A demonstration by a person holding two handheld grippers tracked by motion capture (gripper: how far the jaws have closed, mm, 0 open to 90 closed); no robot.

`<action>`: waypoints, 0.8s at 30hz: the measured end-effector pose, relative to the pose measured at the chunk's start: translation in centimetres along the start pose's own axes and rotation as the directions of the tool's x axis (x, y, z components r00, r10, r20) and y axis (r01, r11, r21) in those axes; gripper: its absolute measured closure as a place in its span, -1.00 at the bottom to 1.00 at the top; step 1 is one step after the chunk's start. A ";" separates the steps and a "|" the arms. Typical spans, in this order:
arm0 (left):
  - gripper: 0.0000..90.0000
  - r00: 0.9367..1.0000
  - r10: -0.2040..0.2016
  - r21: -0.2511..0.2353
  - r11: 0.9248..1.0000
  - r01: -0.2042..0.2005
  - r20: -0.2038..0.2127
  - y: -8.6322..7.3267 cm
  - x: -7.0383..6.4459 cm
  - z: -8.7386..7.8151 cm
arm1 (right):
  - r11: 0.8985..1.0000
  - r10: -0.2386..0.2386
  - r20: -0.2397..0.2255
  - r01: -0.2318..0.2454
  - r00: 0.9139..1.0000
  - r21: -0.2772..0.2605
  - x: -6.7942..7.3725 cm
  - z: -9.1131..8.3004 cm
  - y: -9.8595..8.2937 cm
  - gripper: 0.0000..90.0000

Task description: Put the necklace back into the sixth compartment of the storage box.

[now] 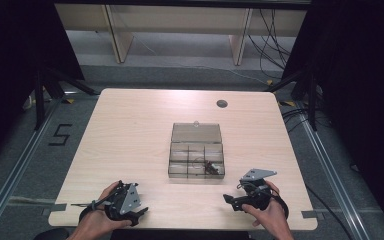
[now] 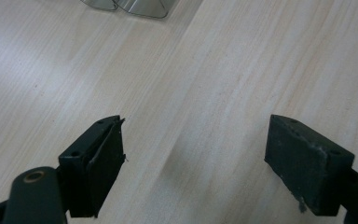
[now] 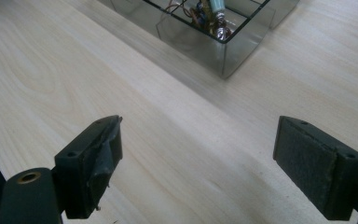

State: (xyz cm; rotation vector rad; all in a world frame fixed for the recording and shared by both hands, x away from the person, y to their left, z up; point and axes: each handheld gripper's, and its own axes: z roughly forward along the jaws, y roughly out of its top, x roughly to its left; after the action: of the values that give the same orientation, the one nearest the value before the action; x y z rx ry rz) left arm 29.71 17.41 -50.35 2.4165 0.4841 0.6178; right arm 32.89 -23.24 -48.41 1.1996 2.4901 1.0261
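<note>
A clear plastic compartment box (image 1: 196, 159) with its lid folded back lies at the middle of the table. Small wired parts (image 1: 208, 167) sit in its near right compartment, seen close in the right gripper view as parts (image 3: 208, 14) inside the box (image 3: 223, 51). My left gripper (image 1: 136, 212) rests near the front left edge, held by a hand, jaws wide open over bare wood (image 2: 193, 140). My right gripper (image 1: 230, 201) rests near the front right, also open with nothing between its fingers (image 3: 198, 158). A corner of the box (image 2: 130, 5) shows at the top of the left gripper view.
The light wooden table (image 1: 130, 130) has a round cable grommet (image 1: 222, 103) at the back right. Dark floor, rails and cables surround the table, and wooden furniture legs stand beyond its far edge.
</note>
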 end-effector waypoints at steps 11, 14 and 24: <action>-0.58 1.000 0.003 0.000 1.000 -0.003 -0.003 0.0 -0.1 0.1 | 1.000 0.007 0.000 -0.007 1.000 0.002 1.2 -0.1 -0.7 -0.64; -0.58 1.000 0.005 0.003 1.000 -0.005 -0.002 0.0 -0.1 0.1 | 1.000 0.014 0.003 -0.014 1.000 -0.015 1.3 0.1 -0.9 -0.64; -0.58 1.000 0.005 -0.002 1.000 -0.005 -0.009 0.0 -0.1 0.0 | 1.000 0.004 0.013 -0.004 1.000 0.001 1.4 -0.3 -1.4 -0.64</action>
State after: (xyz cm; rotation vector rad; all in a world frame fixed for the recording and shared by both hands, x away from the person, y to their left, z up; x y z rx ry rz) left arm 29.64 17.34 -50.38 2.4147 0.4811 0.6315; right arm 30.95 -22.95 -48.97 1.2076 2.4796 1.0151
